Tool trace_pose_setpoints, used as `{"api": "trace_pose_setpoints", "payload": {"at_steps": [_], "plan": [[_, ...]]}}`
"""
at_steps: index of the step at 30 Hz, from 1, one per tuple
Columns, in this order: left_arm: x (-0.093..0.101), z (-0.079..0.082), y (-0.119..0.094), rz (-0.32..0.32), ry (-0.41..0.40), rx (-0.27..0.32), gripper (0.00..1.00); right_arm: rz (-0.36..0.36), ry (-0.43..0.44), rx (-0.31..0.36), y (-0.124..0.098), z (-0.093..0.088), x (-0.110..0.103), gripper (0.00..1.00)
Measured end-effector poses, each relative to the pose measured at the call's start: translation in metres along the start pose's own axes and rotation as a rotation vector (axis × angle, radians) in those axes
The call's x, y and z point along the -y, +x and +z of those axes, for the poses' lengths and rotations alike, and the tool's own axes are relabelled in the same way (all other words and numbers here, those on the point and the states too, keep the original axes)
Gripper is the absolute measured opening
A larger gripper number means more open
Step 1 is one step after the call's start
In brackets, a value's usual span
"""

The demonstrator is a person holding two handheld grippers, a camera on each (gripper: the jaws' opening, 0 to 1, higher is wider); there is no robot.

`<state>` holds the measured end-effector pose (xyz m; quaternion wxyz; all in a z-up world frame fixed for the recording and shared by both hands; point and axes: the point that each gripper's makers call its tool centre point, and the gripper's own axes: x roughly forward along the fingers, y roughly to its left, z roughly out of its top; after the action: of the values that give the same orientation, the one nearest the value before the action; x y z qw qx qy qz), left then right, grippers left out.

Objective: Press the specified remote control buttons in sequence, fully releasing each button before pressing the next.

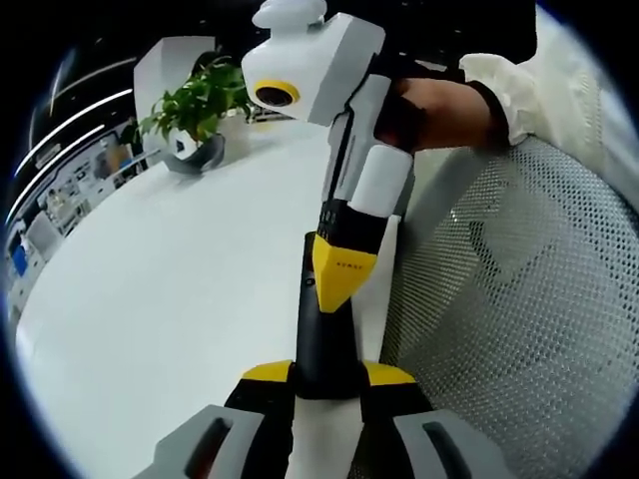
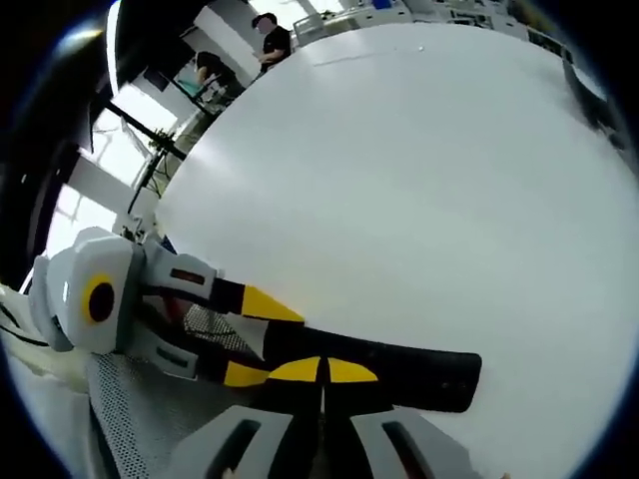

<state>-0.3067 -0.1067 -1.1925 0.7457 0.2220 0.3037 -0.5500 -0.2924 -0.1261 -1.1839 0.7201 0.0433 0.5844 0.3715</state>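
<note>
left gripper (image 1: 327, 384): black jaws, yellow tips, grey finger bases
right gripper (image 2: 321, 371): white housing, yellow-tipped black jaws, tiny lettering
sleeve (image 1: 519, 85): cream, black cuff at the wrist

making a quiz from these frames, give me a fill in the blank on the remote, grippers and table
1. The left gripper is shut on a ___ remote.
2. The right gripper touches the remote's face with its ___ jaw tips.
3. The table is ___ in colour.
4. A potted ___ stands at the table's far edge.

Missing words: black; yellow; white; plant
</note>
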Motion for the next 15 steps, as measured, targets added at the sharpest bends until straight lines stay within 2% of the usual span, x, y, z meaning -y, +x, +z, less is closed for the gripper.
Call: {"api": "trace_pose_setpoints", "payload": {"at_steps": [7, 12, 15], "plan": [[0.000, 0.002, 0.002, 0.010, -0.012, -0.001, 0.25, -0.032, -0.036, 0.015, -0.003, 0.002, -0.002, 0.00], [-0.001, 0.004, 0.004, 0.014, -0.018, -0.001, 0.25, -0.016, -0.062, 0.153, -0.021, 0.021, -0.005, 0.00], [-0.001, 0.004, 0.004, 0.016, -0.021, -0.008, 0.25, -0.014, -0.087, 0.275, -0.038, 0.036, -0.010, 0.00]]}}
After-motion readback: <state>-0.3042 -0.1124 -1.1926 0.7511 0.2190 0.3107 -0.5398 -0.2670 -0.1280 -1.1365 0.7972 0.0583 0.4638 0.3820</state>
